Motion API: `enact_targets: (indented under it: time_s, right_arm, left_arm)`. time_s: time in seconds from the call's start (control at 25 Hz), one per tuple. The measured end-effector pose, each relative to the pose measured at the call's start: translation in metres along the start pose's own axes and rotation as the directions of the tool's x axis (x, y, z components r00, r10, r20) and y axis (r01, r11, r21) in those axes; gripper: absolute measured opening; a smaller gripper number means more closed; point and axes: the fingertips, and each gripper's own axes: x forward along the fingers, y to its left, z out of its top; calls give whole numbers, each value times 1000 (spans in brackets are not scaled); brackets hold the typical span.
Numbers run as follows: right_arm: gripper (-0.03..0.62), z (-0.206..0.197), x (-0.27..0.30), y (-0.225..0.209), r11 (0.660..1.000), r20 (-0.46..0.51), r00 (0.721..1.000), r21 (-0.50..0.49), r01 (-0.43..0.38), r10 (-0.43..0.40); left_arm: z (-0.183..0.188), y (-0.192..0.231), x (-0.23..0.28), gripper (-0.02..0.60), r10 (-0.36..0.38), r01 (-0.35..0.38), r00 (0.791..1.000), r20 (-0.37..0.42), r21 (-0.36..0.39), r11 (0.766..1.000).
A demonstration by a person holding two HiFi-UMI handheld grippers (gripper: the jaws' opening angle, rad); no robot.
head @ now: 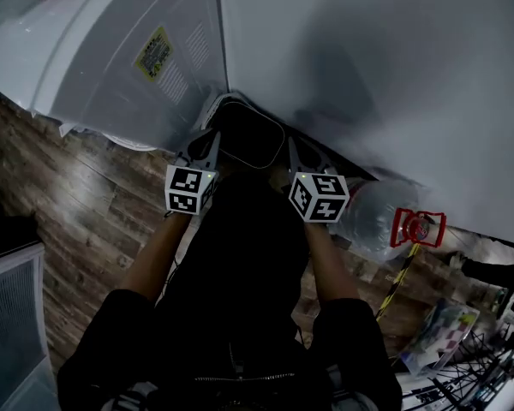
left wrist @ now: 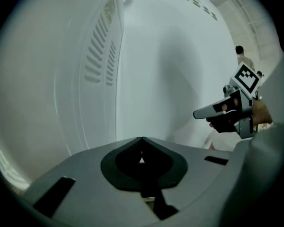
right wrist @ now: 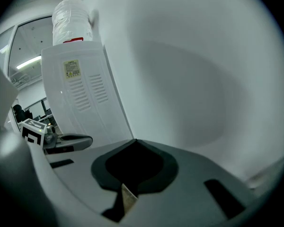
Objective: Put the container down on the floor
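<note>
Head view, looking steeply down: a dark container (head: 250, 137) with a rounded rectangular rim sits at 12 o'clock, in the corner where a white cabinet (head: 111, 67) meets a pale wall (head: 394, 75). Whether it rests on the wooden floor (head: 68, 204) cannot be told. The left tool (head: 209, 140) reaches the rim at the container's 9 o'clock side, and the right tool (head: 295, 147) reaches it at the 3 o'clock side. At 4 o'clock from the container, a clear water jug (head: 368, 217) with a red handle (head: 418, 228) lies on the floor by the wall. Left gripper view: the left tool's grey jaws are drawn together, tips meeting at centre, with only a tiny chink of light in the dark hollow behind them. What they pinch is not visible. The right tool (left wrist: 199, 113) shows at 3 o'clock, against the white cabinet and wall. Right gripper view: its jaws are likewise closed tip to tip around a dark hollow. The left tool (right wrist: 83, 139) shows at 9 o'clock, and the cabinet (right wrist: 80, 93) rises at 11 o'clock.
</note>
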Motion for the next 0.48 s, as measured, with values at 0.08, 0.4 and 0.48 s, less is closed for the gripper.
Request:
enact_targets:
  time_s: [0.08, 0.4, 0.48]
  right_arm:
    - [9, 16, -12, 12, 1000, -15, 1000, 5, -7, 7]
    - [9, 101, -80, 54, 999, -78, 997, 33, 5, -3]
    - [9, 122, -104, 66, 999, -90, 996, 47, 9, -4]
  left_arm:
    - [19, -4, -12, 15, -8, 8, 1000, -16, 5, 1000]
    - [130, -18, -70, 15, 13, -13, 999, -29, 9, 1000]
    - [161, -26, -88, 15, 14, -14, 1000, -27, 3, 1000]
